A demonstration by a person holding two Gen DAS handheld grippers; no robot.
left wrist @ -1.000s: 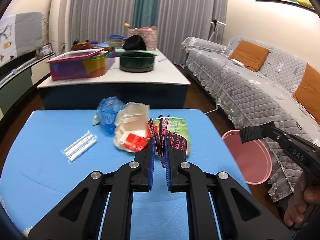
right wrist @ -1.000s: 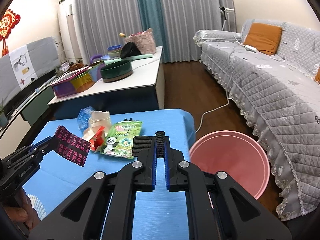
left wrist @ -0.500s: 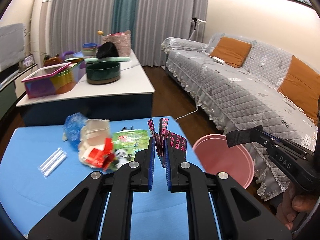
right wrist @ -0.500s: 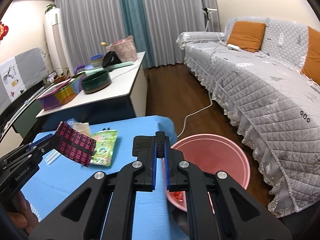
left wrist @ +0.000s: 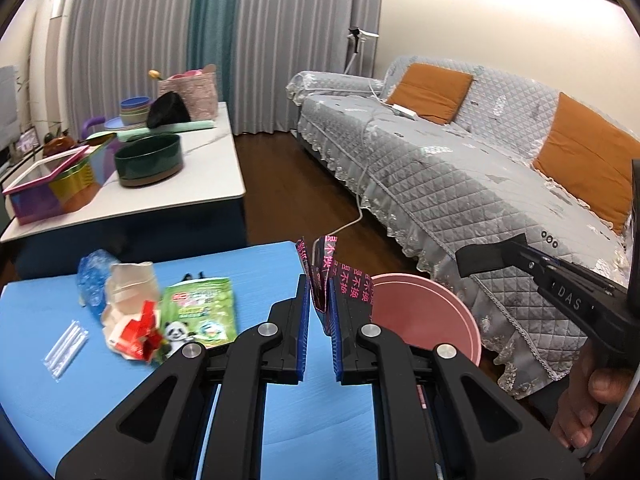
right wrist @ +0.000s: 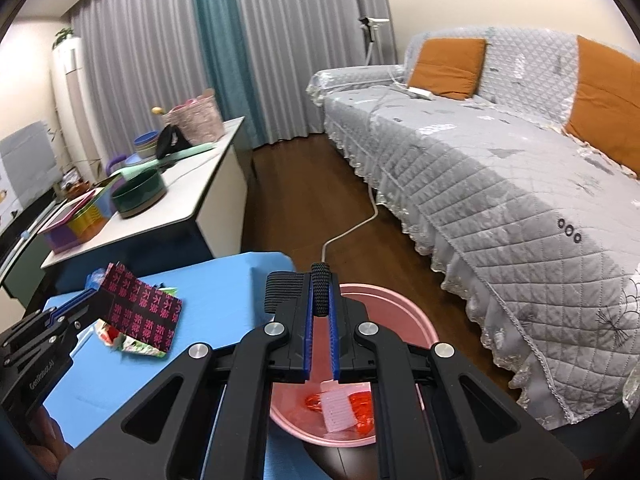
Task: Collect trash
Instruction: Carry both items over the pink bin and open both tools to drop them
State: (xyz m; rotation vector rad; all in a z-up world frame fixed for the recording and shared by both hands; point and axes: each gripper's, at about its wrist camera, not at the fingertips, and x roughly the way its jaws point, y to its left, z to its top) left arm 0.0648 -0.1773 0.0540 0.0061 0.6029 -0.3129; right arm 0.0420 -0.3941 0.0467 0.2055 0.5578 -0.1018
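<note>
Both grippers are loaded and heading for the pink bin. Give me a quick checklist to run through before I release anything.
1. Left gripper shut on the black wrapper with pink print: ok.
2. Right gripper shut on the black strap: ok.
3. Strap over the pink bin: ok; the right wrist view shows the bin's opening right below the fingertips.
4. Wrapper over the bin: not ok; in the right wrist view it hangs above the blue table, short of the rim.
5. Room in the bin: ok; only some red and white trash lies at the bottom.
6. Table cleared: not ok; the green panda packet, the crumpled carton and the clear sleeve remain.
</note>
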